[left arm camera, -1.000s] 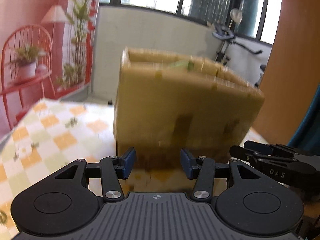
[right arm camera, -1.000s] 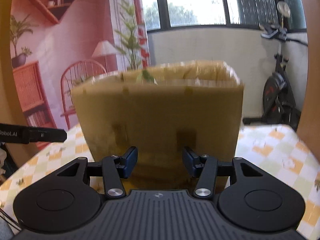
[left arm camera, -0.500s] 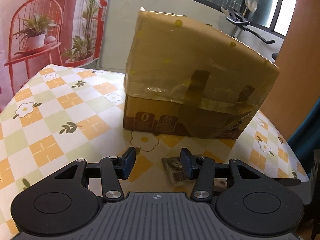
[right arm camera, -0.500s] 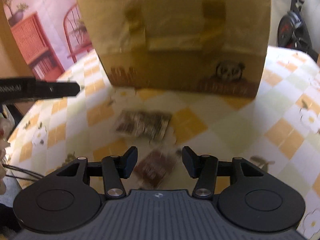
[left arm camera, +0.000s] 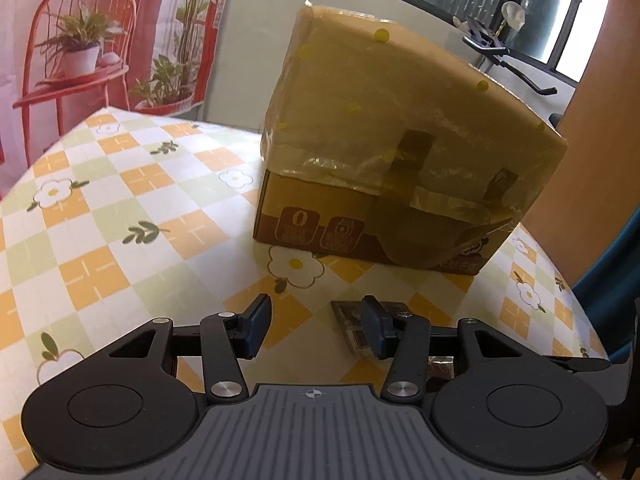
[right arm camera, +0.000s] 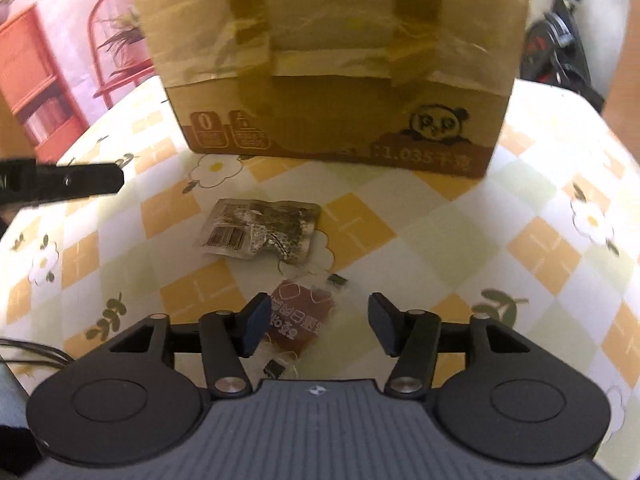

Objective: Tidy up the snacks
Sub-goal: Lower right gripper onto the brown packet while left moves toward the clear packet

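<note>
A tall taped cardboard box (left arm camera: 400, 160) (right arm camera: 332, 64) stands at the back of the checkered table. Two flat snack packets lie in front of it: a silver-and-dark one (right arm camera: 260, 228) with a barcode, and a brown one (right arm camera: 298, 320) nearer me. My right gripper (right arm camera: 318, 322) hovers over the brown packet, its jaws opening, the pads not touching it. In the left wrist view my left gripper (left arm camera: 316, 326) is open above the table, its right finger partly hiding the silver packet (left arm camera: 350, 322). One finger of the left gripper (right arm camera: 76, 180) pokes in from the left of the right wrist view.
The tablecloth (left arm camera: 120, 220) has orange, green and white squares with flowers. A red chair with a potted plant (left arm camera: 76, 56) stands beyond the table's left edge. An exercise bike (right arm camera: 560, 40) is behind the box on the right. A thin cable (right arm camera: 32, 354) lies at the near left.
Both views tipped downward from the box's upper face to the table, and the two packets came into sight. The right gripper's jaws have spread wider; the left's look unchanged.
</note>
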A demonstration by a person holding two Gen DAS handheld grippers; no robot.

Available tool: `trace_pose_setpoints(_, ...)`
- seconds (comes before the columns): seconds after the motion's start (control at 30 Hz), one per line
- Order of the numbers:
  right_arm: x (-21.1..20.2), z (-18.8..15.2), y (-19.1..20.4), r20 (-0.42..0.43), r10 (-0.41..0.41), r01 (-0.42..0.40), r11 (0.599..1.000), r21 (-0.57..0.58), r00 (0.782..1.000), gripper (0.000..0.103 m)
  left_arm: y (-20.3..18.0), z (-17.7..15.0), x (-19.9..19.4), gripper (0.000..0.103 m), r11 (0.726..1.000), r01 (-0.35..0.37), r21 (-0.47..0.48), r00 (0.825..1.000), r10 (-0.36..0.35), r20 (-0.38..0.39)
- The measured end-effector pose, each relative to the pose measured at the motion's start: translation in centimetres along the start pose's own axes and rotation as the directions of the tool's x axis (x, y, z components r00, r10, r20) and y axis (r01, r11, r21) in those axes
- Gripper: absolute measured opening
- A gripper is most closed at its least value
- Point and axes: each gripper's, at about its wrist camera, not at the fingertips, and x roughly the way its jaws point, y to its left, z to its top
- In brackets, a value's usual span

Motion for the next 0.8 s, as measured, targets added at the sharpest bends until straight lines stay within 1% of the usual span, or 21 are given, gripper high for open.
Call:
trace_pose_setpoints(0.07, 0.1, 0.0, 0.1, -0.018, 0.022, -0.022, 1.0, 0.007, 1.0, 0.058, 0.1, -0.1, 0.3, 0.052, 1.0, 0.001, 0.001, 1.0, -0.001, -0.014)
trace_pose_setpoints(0.13, 0.4, 0.0, 0.6, -0.029, 0.041, -0.041, 0.999, 0.0, 0.999, 0.062, 0.1, -0.1, 0.3, 0.052, 1.0, -0.001, 0.003, 1.0, 0.001, -0.018)
trace_pose_setpoints(0.2, 0.7, 0.0, 1.4, -0.024, 0.054, -0.055, 0.998, -0.03, 0.998, 0.066, 0.2, -0.2, 0.2, 0.052, 1.0, 0.0, -0.001, 1.0, 0.0, -0.017)
trace_pose_setpoints(0.3, 1.2, 0.1, 2.4, -0.019, 0.041, -0.043, 0.994, -0.1, 0.999, 0.066, 0.3, -0.2, 0.0, 0.052, 1.0, -0.001, -0.007, 1.0, 0.0, -0.013)
trace_pose_setpoints(0.33, 1.3, 0.1, 2.5, -0.015, 0.037, -0.038, 0.992, -0.117, 0.999, 0.065, 0.4, -0.2, 0.0, 0.052, 1.0, -0.001, -0.008, 1.0, 0.001, -0.014)
trace_pose_setpoints(0.37, 1.3, 0.0, 2.6, -0.008, 0.03, -0.031, 0.99, -0.138, 1.0, 0.06, 0.4, -0.2, 0.0, 0.052, 1.0, -0.001, -0.008, 1.0, 0.001, -0.016)
trace_pose_setpoints(0.4, 1.4, 0.0, 2.6, 0.001, 0.021, -0.021, 0.986, -0.166, 1.0, 0.058, 0.4, -0.2, 0.1, 0.052, 1.0, -0.002, -0.007, 1.0, 0.002, -0.018)
trace_pose_setpoints(0.43, 1.4, -0.2, 2.6, 0.008, 0.016, -0.014, 0.98, -0.199, 1.0, 0.057, 0.4, -0.1, 0.2, 0.052, 1.0, -0.003, -0.005, 1.0, 0.003, -0.02)
trace_pose_setpoints(0.47, 1.4, -0.2, 2.3, 0.014, 0.024, -0.021, 0.978, -0.207, 1.0, 0.057, 0.4, -0.1, 0.2, 0.052, 1.0, -0.002, -0.002, 1.0, 0.002, -0.021)
trace_pose_setpoints(0.57, 1.3, -0.2, 1.0, 0.028, 0.039, -0.034, 0.984, -0.174, 0.999, 0.054, 0.4, 0.1, 0.5, 0.052, 1.0, 0.009, 0.006, 0.999, -0.009, -0.031)
trace_pose_setpoints(0.6, 1.2, -0.2, 0.4, 0.036, 0.045, -0.038, 0.986, -0.162, 0.998, 0.044, 0.3, 0.1, 0.8, 0.052, 1.0, 0.018, 0.014, 0.999, -0.018, -0.045)
trace_pose_setpoints(0.67, 0.9, -0.1, -1.2, 0.056, 0.068, -0.06, 0.99, -0.128, 0.996, 0.038, 0.0, -0.1, 1.8, 0.052, 0.999, 0.031, 0.041, 0.996, -0.028, -0.079)
trace_pose_setpoints(0.7, 0.9, 0.1, -1.9, 0.061, 0.067, -0.06, 0.992, -0.111, 0.996, 0.035, -0.2, -0.2, 2.2, 0.052, 0.998, 0.028, 0.055, 0.996, -0.023, -0.088)
trace_pose_setpoints(0.8, 0.9, 0.2, -3.8, 0.089, 0.037, -0.03, 0.997, -0.072, 0.995, 0.035, -0.8, -0.3, 3.6, 0.052, 0.996, 0.032, 0.086, 0.993, -0.021, -0.118)
